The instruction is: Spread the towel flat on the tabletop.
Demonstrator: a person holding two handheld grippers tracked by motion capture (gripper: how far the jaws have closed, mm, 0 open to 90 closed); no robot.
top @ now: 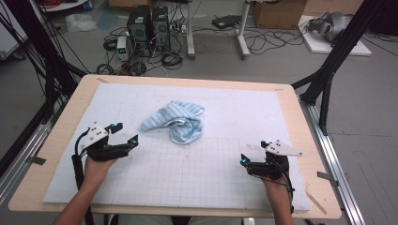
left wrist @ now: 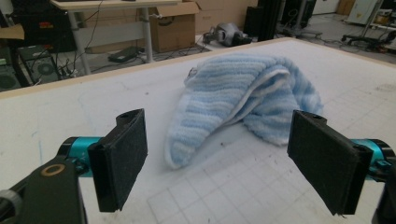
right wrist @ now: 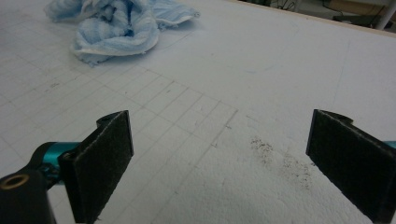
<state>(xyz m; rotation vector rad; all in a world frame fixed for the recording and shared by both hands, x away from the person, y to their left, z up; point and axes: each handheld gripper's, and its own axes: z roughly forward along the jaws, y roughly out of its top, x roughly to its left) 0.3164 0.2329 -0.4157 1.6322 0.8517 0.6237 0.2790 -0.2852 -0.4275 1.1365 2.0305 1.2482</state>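
High view: crumpled blue striped towel (top: 176, 122) lies on the white gridded mat (top: 187, 173) covering the bench (top: 65, 117), a bit left of centre. Left gripper (top: 126, 133) just beside the towel's left end, not touching. Right gripper (top: 253, 152) well apart from it, lower right.
Left gripper view: fingers (left wrist: 119, 158) apart, nothing between them; towel (left wrist: 238, 100) near ahead on the mat.
Right gripper view: fingers (right wrist: 100, 161) apart, empty; towel (right wrist: 116, 23) far upper left. No legible writing anywhere
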